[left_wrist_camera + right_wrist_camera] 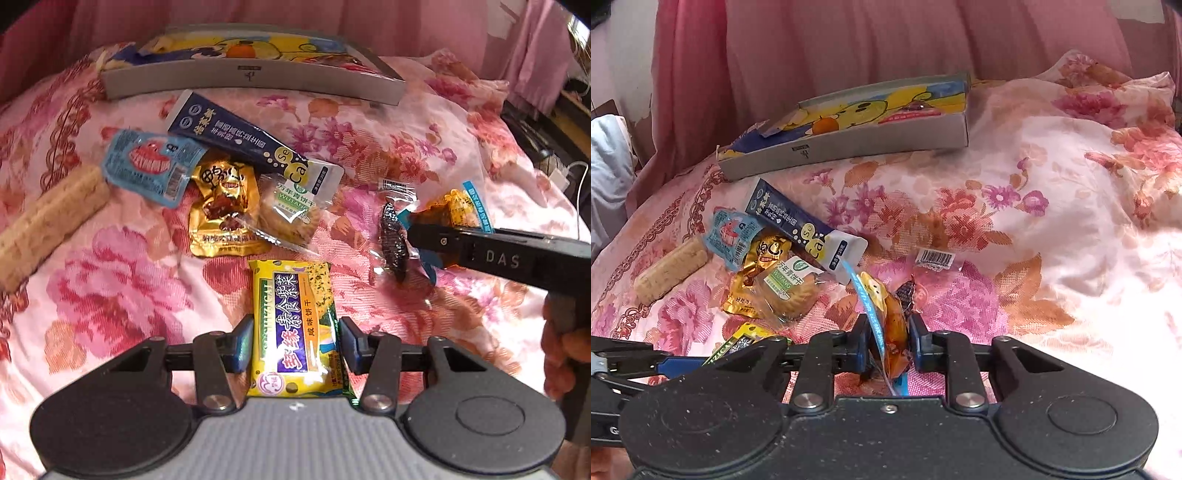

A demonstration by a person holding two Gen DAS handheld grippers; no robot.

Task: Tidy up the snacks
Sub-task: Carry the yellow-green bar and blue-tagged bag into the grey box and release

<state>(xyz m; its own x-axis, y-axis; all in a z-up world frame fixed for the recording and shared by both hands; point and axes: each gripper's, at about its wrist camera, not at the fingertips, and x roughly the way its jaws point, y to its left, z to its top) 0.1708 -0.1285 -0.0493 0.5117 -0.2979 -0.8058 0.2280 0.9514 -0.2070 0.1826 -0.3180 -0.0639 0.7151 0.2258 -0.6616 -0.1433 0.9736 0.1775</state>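
Observation:
My left gripper point(295, 343) is shut on a yellow cracker packet point(295, 317) that lies lengthwise on the floral bedspread point(110, 295), one pad against each long side. In the right wrist view, my right gripper point(888, 343) is shut on an orange-brown snack packet with a blue edge point(892, 317), held on edge. The left wrist view shows that right gripper point(415, 232) coming in from the right with the orange packet point(456, 208) in it. Beside its tip lies a dark snack in clear wrap point(393, 236). An open grey box with a cartoon lining point(255, 79) sits at the back.
A pile sits left of centre: a dark blue stick packet point(236, 136), a light-blue packet point(147, 166), a gold pouch point(221, 210) and a clear biscuit packet point(288, 210). A beige wafer roll point(48, 221) lies far left. A hand point(565, 350) holds the right gripper. Pink curtains hang behind.

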